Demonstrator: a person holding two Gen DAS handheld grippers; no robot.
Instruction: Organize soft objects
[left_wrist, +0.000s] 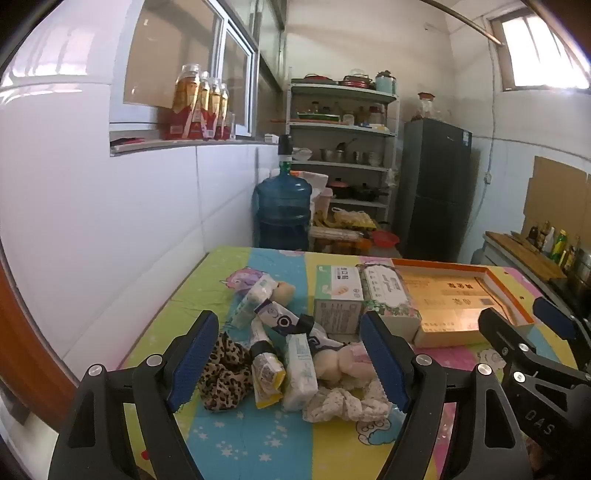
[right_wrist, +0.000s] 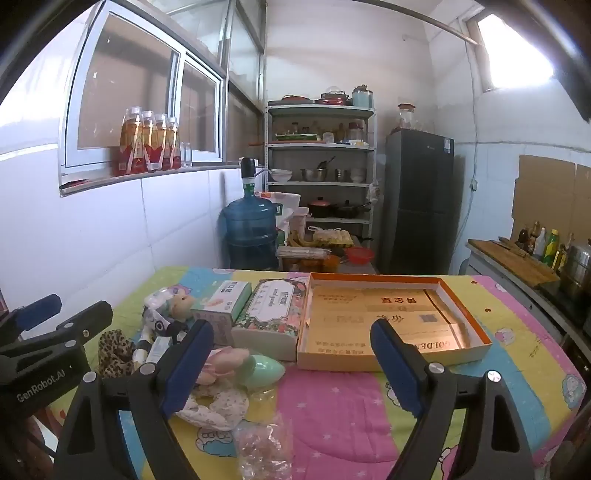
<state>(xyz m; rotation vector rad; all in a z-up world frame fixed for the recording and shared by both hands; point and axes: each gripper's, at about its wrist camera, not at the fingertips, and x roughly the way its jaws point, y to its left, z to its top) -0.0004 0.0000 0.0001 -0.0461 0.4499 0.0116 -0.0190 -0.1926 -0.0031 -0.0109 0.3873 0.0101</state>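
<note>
A heap of soft things lies on the colourful tablecloth: a leopard-print scrunchie, a white tissue pack, a yellow-edged packet, a pink plush toy, a white floral scrunchie and a small doll. My left gripper hovers open just before the heap, touching nothing. My right gripper is open and empty, facing a shallow orange-rimmed box that is open. To its left lie the pink plush toy, a mint egg-shaped thing and the floral scrunchie.
A green-white carton and a floral tissue box stand behind the heap. A clear bag of beads lies near the table's front. Beyond the table are a blue water jug, shelves, a fridge and a counter.
</note>
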